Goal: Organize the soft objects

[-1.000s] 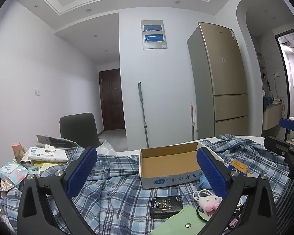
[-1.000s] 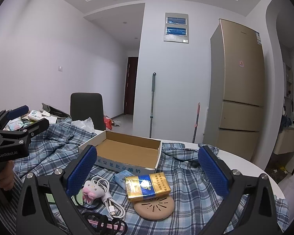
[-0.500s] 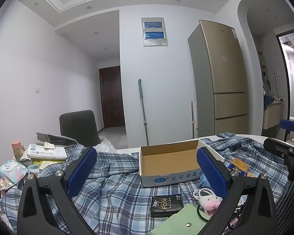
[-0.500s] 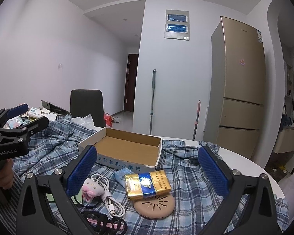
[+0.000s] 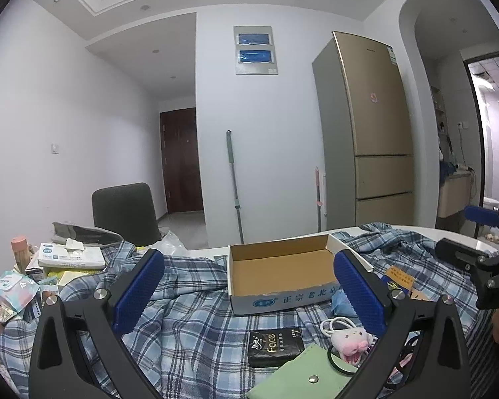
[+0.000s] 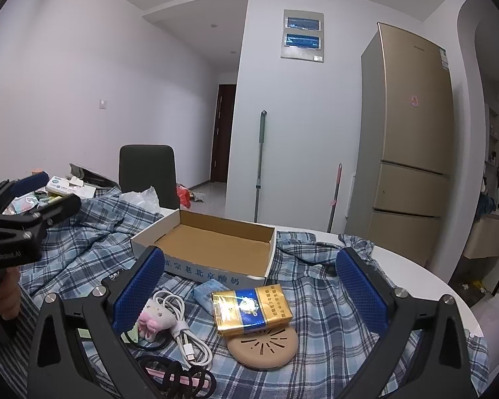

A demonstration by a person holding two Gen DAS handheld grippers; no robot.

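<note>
So far the plush lies on the plaid cloth before the empty box, untouched. Both hand-held grippers, left and right, have only risen slightly, released, gripping nothing; sorting hasn't begun.

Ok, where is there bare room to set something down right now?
The cardboard box is empty inside. Bare plaid cloth lies left of the black Face pack, and more between the gold pack and the white table rim. Crowded: around the pink plush and white cable.
</note>
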